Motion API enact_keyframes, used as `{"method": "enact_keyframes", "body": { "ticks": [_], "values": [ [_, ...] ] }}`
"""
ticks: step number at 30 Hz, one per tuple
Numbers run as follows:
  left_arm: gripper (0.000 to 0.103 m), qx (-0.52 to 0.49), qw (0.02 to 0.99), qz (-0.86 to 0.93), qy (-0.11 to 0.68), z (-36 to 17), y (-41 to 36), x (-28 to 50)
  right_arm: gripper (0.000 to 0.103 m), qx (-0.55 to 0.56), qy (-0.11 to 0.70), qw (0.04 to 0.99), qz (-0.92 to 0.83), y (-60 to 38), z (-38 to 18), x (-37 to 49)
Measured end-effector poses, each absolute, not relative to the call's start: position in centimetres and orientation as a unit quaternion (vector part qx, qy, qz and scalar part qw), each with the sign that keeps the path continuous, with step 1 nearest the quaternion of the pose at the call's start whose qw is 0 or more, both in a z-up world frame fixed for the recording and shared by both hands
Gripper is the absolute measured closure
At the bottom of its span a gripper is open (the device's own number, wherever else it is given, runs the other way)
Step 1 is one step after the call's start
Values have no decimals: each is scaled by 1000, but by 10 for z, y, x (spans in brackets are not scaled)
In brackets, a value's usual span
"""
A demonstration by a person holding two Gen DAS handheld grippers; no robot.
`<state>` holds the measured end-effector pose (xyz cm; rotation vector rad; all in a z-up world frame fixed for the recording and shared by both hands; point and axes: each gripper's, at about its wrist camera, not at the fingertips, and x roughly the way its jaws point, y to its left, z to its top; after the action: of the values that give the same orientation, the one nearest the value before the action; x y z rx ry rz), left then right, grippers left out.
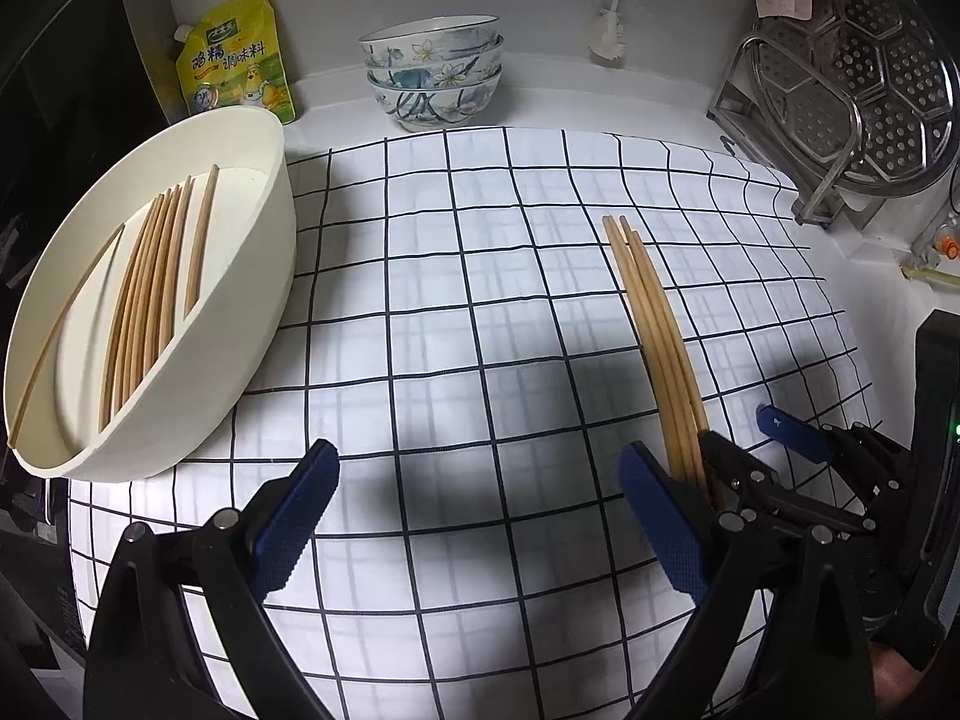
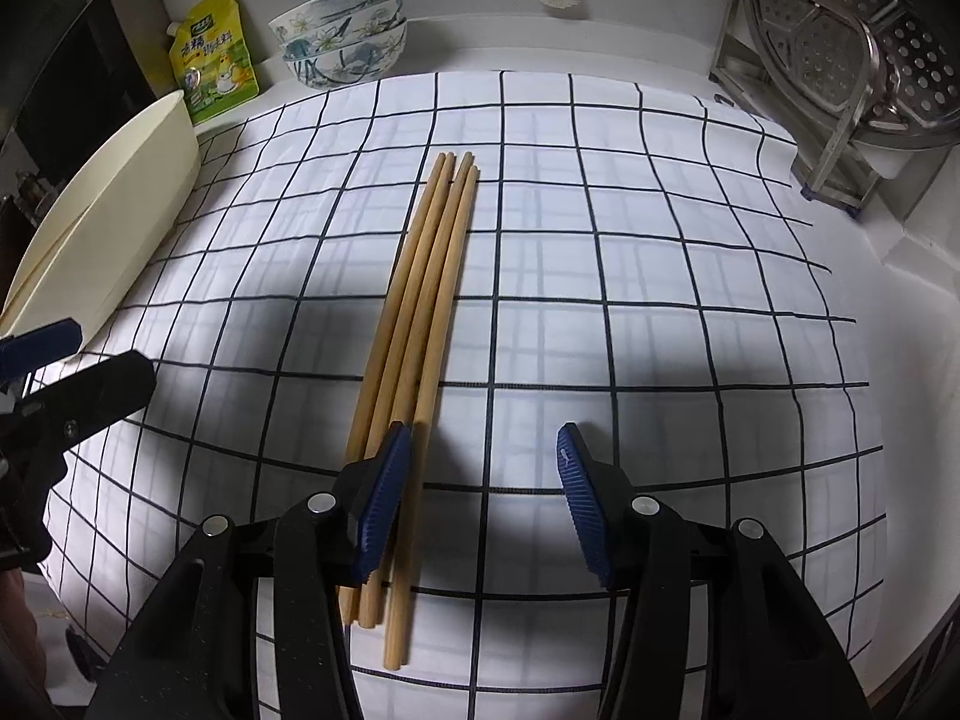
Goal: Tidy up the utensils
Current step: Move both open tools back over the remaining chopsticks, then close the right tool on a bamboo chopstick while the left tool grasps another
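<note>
Several wooden chopsticks (image 2: 420,312) lie bunched on the checked cloth (image 2: 660,300). My right gripper (image 2: 483,432) hovers open over their near ends. Its left pad (image 2: 384,492) sits on top of the bunch, and one stick lies just inside that pad. The same chopsticks (image 1: 654,330) show in the left wrist view, running down between my left gripper's right finger (image 1: 660,522) and the right gripper (image 1: 741,426). My left gripper (image 1: 480,456) is open wide over bare cloth. A cream oval tray (image 1: 264,300) at the left holds several more chopsticks (image 1: 150,288).
A stack of floral bowls (image 1: 432,72) and a yellow seasoning pouch (image 1: 240,60) stand at the back. A metal rack with a perforated steamer plate (image 1: 852,90) is at the back right. A white brush (image 1: 606,36) hangs on the wall.
</note>
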<state>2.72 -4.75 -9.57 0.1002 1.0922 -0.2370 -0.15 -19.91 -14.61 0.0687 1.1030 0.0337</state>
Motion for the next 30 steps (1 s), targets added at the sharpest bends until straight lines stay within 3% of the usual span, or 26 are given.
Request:
{"method": "enact_keyframes", "body": {
  "ticks": [2, 6, 8, 30],
  "values": [
    [10, 48, 846, -114, 519, -97, -50, 27, 58, 19, 521, 853, 17, -196, -146, -3],
    [10, 47, 845, -116, 520, -101, -56, 29, 88, 15, 519, 854, 21, -198, -145, -5],
    [10, 46, 845, -118, 520, -103, -60, 29, 96, 17, 519, 854, 23, -202, -145, -5],
    [10, 81, 840, -124, 522, -141, -114, 32, 96, 66, 514, 855, 1, -255, -146, -30]
  ]
}}
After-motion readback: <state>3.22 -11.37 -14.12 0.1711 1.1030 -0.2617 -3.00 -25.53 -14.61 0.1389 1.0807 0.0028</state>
